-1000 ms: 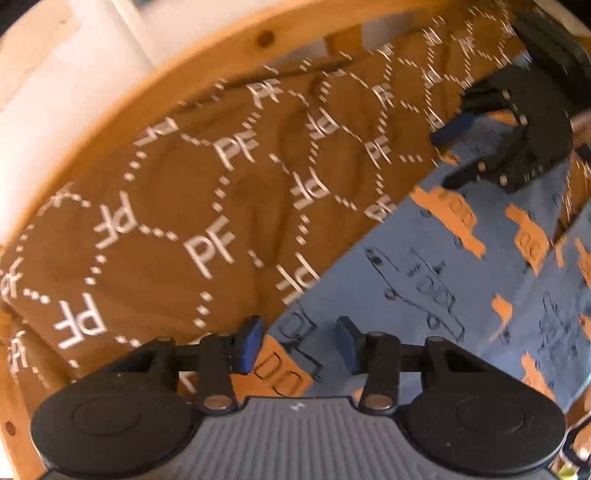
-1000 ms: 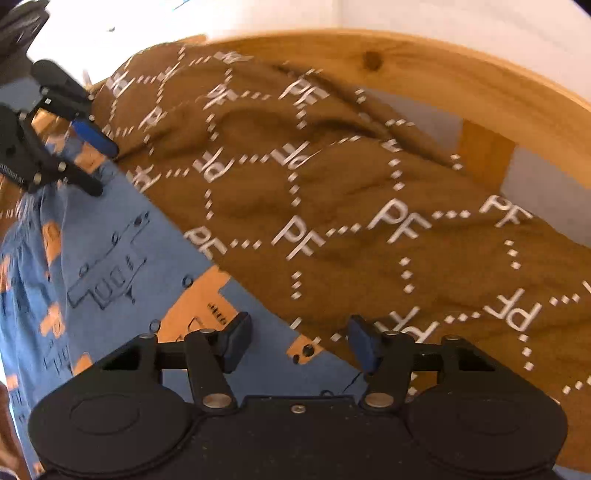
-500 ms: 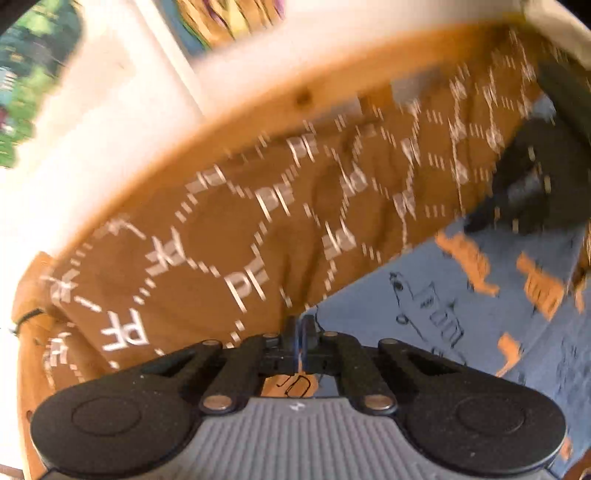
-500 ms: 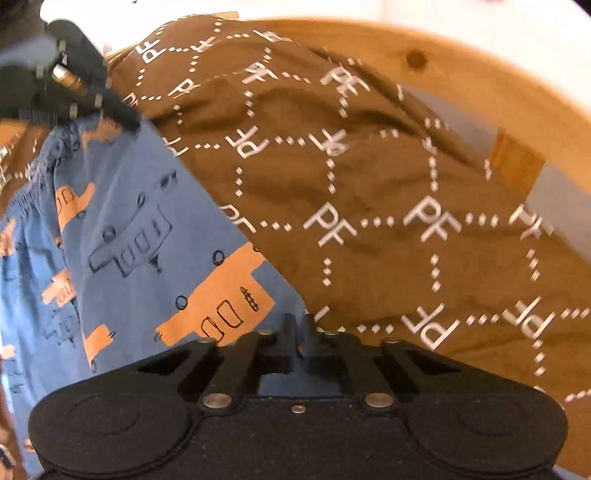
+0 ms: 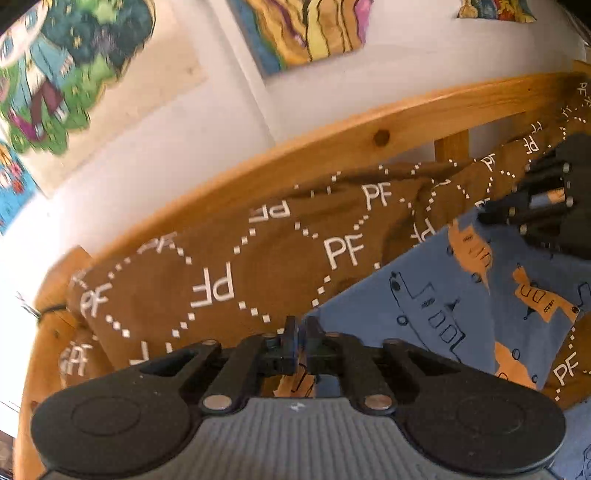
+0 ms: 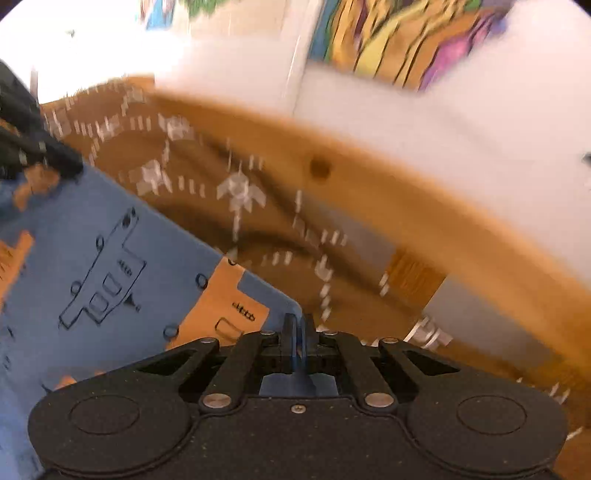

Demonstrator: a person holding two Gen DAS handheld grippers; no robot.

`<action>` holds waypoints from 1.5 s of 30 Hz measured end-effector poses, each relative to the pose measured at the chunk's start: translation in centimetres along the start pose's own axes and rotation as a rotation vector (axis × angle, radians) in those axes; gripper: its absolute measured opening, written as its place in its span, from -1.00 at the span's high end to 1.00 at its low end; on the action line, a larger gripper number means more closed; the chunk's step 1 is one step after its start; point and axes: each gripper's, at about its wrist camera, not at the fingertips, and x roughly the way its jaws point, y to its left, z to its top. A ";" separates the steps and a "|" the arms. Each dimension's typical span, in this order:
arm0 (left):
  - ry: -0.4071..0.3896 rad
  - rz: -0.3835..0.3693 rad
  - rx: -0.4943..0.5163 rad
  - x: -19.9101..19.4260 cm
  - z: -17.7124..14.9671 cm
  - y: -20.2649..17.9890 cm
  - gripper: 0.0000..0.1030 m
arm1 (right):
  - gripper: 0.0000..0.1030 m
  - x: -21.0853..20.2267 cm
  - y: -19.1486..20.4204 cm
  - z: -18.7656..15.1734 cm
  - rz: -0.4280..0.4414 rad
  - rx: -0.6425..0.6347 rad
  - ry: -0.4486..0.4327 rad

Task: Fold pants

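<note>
In the left wrist view, the left tongs (image 5: pixel 300 334) pinch a corner of the blue pants (image 5: pixel 454 295), and the jaws are opening a little with the cloth between them. The pants lie over a brown blanket (image 5: pixel 258 266) with white letters, next to a wooden bed rail (image 5: pixel 369 147). The right tongs (image 5: pixel 484 216) pinch the far corner. In the right wrist view, the right tongs (image 6: pixel 297 334) are squeezed tight on the pants (image 6: pixel 92 258) edge. Bright pictures (image 6: pixel 406 33) hang on the wall, blurry.
</note>
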 end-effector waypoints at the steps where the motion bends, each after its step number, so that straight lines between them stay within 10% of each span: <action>1: 0.005 -0.010 -0.009 0.0 -0.1 0.5 0.48 | 0.89 0.4 0.2 -0.3 0.007 -0.005 0.014; 4: -0.004 -0.048 -0.034 -1.4 -0.3 2.4 -0.45 | 0.28 0.3 -0.3 -0.3 0.042 -0.011 0.007; 7: -0.048 -0.065 -0.051 -3.2 -0.4 4.1 -0.59 | -0.72 -0.3 -1.6 -0.1 0.060 0.022 -0.008; 15: 0.051 -0.168 0.041 -2.2 -1.1 3.6 -0.75 | -0.76 0.6 -1.1 0.1 0.134 -0.030 0.030; 19: 0.131 -0.170 -0.014 -0.9 -1.2 3.4 -0.68 | -0.50 2.2 0.5 0.3 0.079 -0.082 0.074; 21: 0.139 -0.176 -0.064 -0.6 -1.0 4.0 -0.35 | -0.20 2.8 0.9 0.3 0.070 -0.096 0.086; 23: 0.167 -0.194 -0.111 -0.4 -1.0 4.4 0.45 | 0.41 2.8 1.1 0.3 0.063 -0.106 0.089; 26: 0.185 -0.226 -0.146 0.0 -0.9 4.8 0.85 | 0.98 2.1 1.2 0.2 0.083 -0.103 0.096; 37: -0.081 -0.067 0.097 -7.9 -3.1 0.4 0.91 | 0.99 -9.2 3.3 -2.4 -0.045 -0.143 -0.119; 45: -0.291 0.017 0.405 -14.2 -10.1 -5.0 0.91 | 1.00 -19.4 9.6 -10.9 -0.148 -0.162 -0.196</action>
